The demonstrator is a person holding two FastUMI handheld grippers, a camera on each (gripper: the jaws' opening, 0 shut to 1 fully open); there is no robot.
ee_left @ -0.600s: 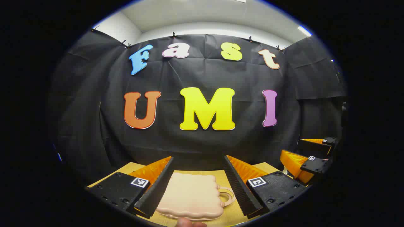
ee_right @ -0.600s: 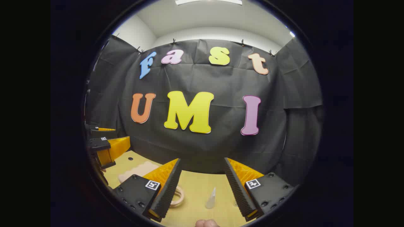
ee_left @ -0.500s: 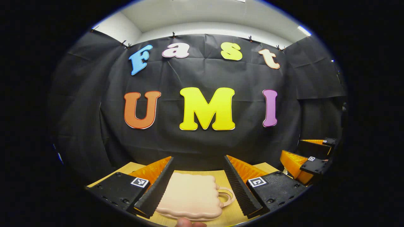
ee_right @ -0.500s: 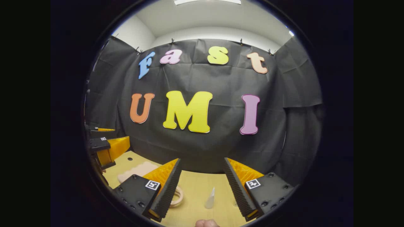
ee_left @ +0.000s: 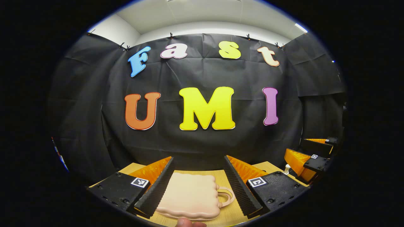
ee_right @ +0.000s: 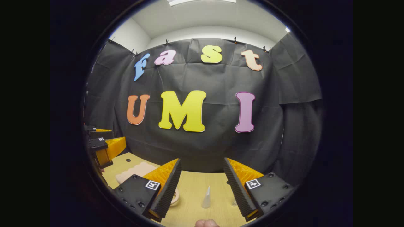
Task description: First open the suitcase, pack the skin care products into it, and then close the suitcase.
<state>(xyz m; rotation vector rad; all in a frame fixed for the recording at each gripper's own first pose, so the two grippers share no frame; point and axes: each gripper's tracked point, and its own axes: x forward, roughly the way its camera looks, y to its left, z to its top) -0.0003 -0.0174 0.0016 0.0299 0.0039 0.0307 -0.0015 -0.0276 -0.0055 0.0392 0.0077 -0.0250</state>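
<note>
Item count: one closed, peach-pink scalloped plastic suitcase (ee_left: 189, 195) with one loop handle; one small translucent cone-shaped tube (ee_right: 206, 197); one small white-capped bottle (ee_left: 287, 168); two tongs; one yellow wooden counter (ee_right: 195, 186).

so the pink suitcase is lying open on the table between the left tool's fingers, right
Not quite: the pink suitcase is closed, its lid still flat on top, as the left gripper view shows. It does lie on the table between the left tool's open fingers, untouched.

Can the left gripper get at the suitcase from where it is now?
Probably yes: the left gripper is open, and the closed pink suitcase lies on the table straight ahead between its fingers, with nothing in between.
</note>
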